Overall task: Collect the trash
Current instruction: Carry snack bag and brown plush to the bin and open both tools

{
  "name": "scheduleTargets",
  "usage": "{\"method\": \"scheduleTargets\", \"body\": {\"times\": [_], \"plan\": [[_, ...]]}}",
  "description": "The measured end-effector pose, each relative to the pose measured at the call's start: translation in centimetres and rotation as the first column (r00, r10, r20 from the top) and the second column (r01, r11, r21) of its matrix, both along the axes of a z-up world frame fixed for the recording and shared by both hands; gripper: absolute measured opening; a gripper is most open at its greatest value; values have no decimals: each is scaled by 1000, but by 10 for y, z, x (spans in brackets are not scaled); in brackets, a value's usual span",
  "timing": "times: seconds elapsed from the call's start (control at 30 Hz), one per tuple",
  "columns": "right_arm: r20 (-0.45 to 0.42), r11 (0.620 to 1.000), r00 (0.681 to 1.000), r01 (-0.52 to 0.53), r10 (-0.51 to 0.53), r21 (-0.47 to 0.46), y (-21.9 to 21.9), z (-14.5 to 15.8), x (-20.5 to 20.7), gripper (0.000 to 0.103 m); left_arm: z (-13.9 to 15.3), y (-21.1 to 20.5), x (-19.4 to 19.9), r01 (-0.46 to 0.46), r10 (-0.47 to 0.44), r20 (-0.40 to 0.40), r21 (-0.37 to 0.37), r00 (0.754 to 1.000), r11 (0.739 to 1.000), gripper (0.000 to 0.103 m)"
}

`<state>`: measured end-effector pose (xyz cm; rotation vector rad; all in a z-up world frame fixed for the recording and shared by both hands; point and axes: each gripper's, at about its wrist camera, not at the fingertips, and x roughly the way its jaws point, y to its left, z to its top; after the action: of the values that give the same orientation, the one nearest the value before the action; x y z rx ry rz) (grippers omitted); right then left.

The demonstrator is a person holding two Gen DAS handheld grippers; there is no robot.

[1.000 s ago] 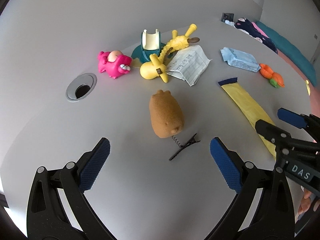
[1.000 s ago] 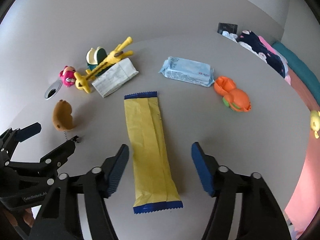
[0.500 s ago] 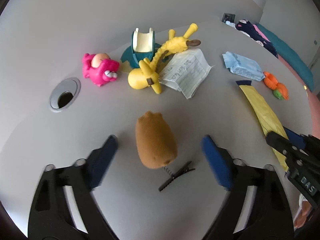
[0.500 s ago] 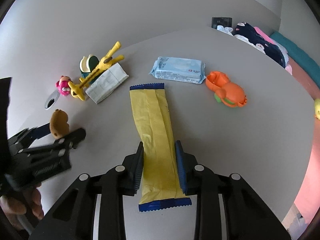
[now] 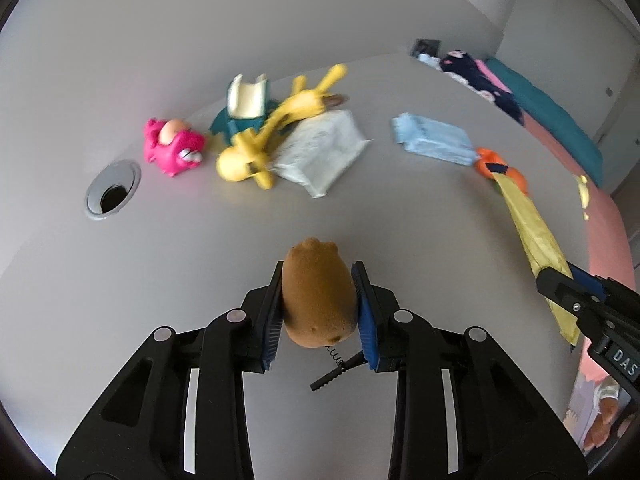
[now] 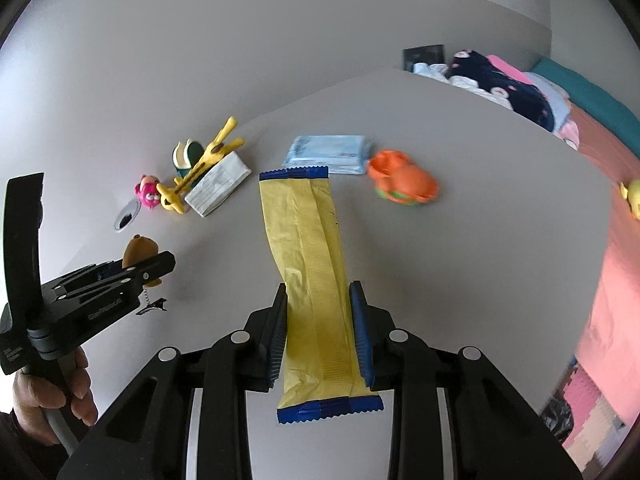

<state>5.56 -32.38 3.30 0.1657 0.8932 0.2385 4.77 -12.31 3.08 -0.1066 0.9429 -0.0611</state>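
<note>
My left gripper [image 5: 318, 312] is shut on a brown plush hair clip [image 5: 316, 296], whose black clip [image 5: 336, 368] hangs below on a spring. My right gripper [image 6: 320, 332] is shut on a long yellow wrapper with blue ends [image 6: 308, 240], lifted off the grey table [image 6: 480, 280]. The wrapper also shows in the left wrist view [image 5: 536, 232], held by the right gripper [image 5: 568, 292]. The left gripper [image 6: 152, 268] with the brown plush [image 6: 138, 250] shows in the right wrist view.
At the back lie a white paper packet [image 5: 320, 152], a yellow giraffe toy [image 5: 276, 136], a pink toy [image 5: 172, 148], a teal toy [image 5: 244, 108], a blue tissue pack [image 5: 432, 140] and an orange toy [image 6: 400, 180]. A cable hole [image 5: 112, 196] is at left. Clothes [image 6: 500, 84] lie far right.
Both grippers closed: the left on the brown plush clip, the right on the yellow wrapper. Both things have been raised from the table.
</note>
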Motion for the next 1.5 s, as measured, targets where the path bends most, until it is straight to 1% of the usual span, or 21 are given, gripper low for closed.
{"method": "scheduleTargets", "body": {"times": [0.1,0.27,0.37,0.4,0.5,0.6,0.73,0.83,0.97,1.03,1.2,1.3,1.37,1.47,1.5], "plan": [[15,999,999,35,-35,18,-25,3,-16,31,12,-30,-10,52,-53,26,15,998,999,32],[34,991,992,123,-124,48,-79,6,-50,31,22,-98,-31,172,-174,53,30,983,985,32],[41,982,983,177,-180,64,-114,6,-71,31,21,-143,-40,245,-247,55,37,967,969,32],[43,976,977,206,-209,70,-131,5,-83,31,20,-156,-44,268,-270,56,40,961,963,32],[32,962,963,265,-267,66,-168,0,-107,31,18,-202,-54,341,-343,54,42,938,939,32],[18,941,942,333,-335,57,-207,-8,-133,31,11,-251,-64,415,-416,39,38,908,909,32],[-3,904,906,423,-423,60,-258,-20,-166,31,-1,-316,-83,514,-515,12,55,857,856,32],[-16,871,873,488,-488,61,-293,-32,-192,31,-10,-358,-99,570,-571,-11,63,821,819,32],[-44,825,826,563,-562,52,-334,-51,-222,31,-28,-406,-117,635,-634,-46,50,772,771,32],[-58,793,794,608,-605,38,-358,-60,-240,31,-39,-430,-127,667,-663,-68,50,745,744,32],[-92,723,723,690,-685,35,-404,-79,-277,31,-67,-480,-151,728,-719,-124,42,684,685,32],[-109,694,693,719,-713,34,-424,-86,-291,31,-79,-503,-165,756,-745,-141,41,652,654,32],[-113,684,683,729,-722,31,-431,-89,-296,31,-83,-518,-174,773,-762,-144,42,632,633,32],[-118,675,673,737,-730,28,-440,-91,-301,31,-83,-532,-186,786,-775,-138,44,616,617,32],[-118,673,670,739,-733,23,-440,-91,-299,32,-83,-535,-187,791,-781,-132,41,610,611,34]]}}
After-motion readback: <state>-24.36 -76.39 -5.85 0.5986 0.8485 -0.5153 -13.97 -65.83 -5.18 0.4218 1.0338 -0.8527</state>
